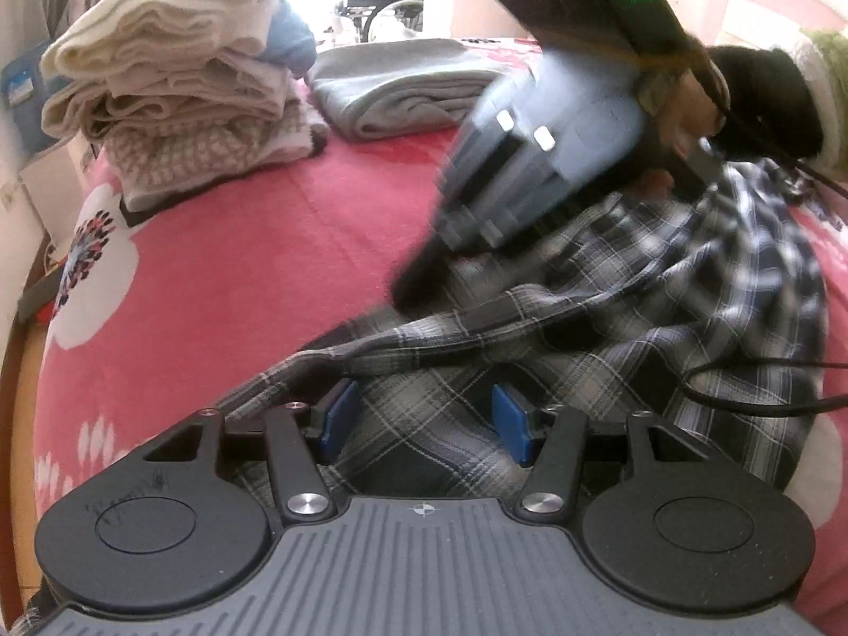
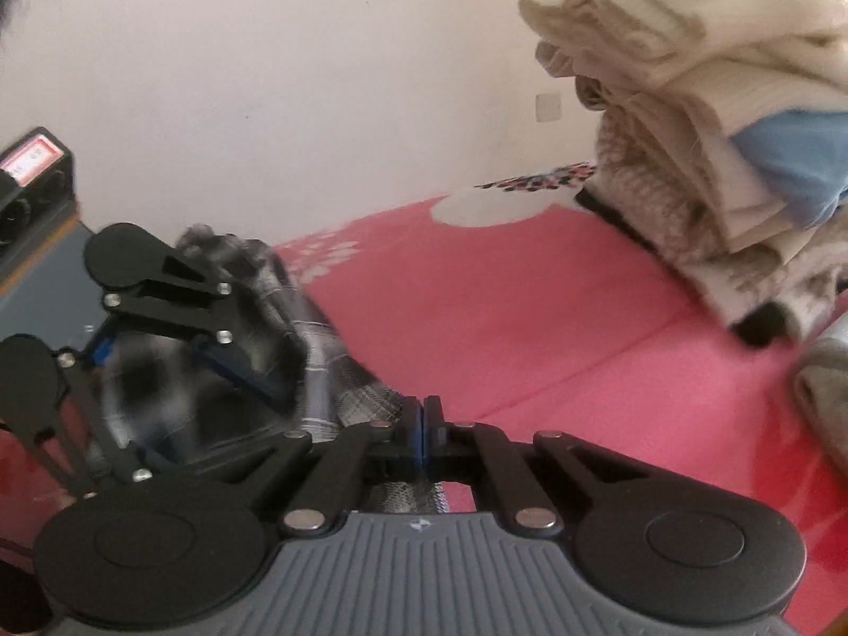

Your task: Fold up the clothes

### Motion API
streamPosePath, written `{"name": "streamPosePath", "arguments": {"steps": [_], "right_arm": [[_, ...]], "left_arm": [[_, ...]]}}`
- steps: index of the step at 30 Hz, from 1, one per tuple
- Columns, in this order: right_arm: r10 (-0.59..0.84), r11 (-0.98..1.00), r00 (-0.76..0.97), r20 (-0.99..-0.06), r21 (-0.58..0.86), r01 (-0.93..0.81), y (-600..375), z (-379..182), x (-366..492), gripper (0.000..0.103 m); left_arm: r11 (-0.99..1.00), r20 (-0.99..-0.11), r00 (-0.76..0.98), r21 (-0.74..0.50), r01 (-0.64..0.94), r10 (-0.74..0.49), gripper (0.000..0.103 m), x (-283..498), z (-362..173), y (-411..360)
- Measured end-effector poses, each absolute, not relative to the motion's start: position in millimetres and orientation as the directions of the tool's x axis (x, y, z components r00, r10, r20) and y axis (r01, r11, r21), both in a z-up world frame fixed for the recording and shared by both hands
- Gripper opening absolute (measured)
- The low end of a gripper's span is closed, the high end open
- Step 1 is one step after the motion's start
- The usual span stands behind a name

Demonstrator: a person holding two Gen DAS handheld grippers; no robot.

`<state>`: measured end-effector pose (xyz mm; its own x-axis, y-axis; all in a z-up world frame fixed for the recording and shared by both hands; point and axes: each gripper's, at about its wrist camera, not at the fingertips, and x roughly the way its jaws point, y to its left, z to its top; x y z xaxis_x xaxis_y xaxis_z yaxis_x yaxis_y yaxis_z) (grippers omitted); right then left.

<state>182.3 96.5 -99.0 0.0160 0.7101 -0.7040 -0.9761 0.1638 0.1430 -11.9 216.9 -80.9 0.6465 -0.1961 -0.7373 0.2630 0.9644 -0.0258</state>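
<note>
Plaid flannel, grey and black with white lines, is lying crumpled on the pink bed cover: this is the shirt being folded, and it is stretching as a long band from just under the left gripper up and away to the right in the left wrist view. The left gripper's blue pads are standing apart with shirt cloth lying between them, not visibly pressed by either pad. The right gripper is showing its pads brought together, and a plaid edge is sitting right at its tips; whether any cloth is actually pinched there I cannot tell. Seen from the right wrist, the shirt is lying to the left of the right gripper, with the left gripper over its bunched end, so the garment's long axis seems to be running between the two hands. Judging by that, the next fold is probably depending on both ends being lifted together. A stack of folded cream towels and a folded grey garment are sitting well apart, farther back.
</note>
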Motion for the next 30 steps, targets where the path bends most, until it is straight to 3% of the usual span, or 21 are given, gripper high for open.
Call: {"name": "streamPosePath", "arguments": {"steps": [6,10,11,14,21,22,23,30], "right_arm": [[0.752,0.275,0.078,-0.655,0.203,-0.94,87,-120,193,0.001],[0.774,0.455,0.202,-0.6,0.306,-0.836,41,-98,232,0.006],[0.774,0.472,0.202,-0.6,0.335,-0.816,26,-90,241,0.012],[0.745,0.462,0.167,-0.645,0.32,-0.827,-11,-75,244,0.035],[0.609,0.372,0.06,-0.791,0.219,-0.902,-29,-100,207,0.038],[0.605,0.362,0.075,-0.792,0.191,-0.912,-29,-103,201,0.031],[0.61,0.365,0.095,-0.787,0.172,-0.915,-30,-103,198,0.005],[0.614,0.537,0.267,-0.743,0.144,-0.831,-40,-110,214,0.0]], "left_arm": [[0.963,-0.751,0.642,0.031,0.269,-0.156,0.056,-7,-89,210],[0.964,-0.756,0.64,0.048,0.263,-0.137,0.057,-6,-92,207],[0.963,-0.756,0.641,0.055,0.262,-0.132,0.057,-6,-92,205],[0.964,-0.755,0.644,0.061,0.257,-0.124,0.057,-4,-91,203],[0.968,-0.745,0.656,0.059,0.243,-0.12,0.058,6,-95,197],[0.967,-0.743,0.658,0.064,0.245,-0.118,0.058,6,-95,196],[0.967,-0.742,0.66,0.068,0.246,-0.116,0.058,6,-96,195],[0.967,-0.735,0.671,0.088,0.239,-0.099,0.059,6,-100,191]]}}
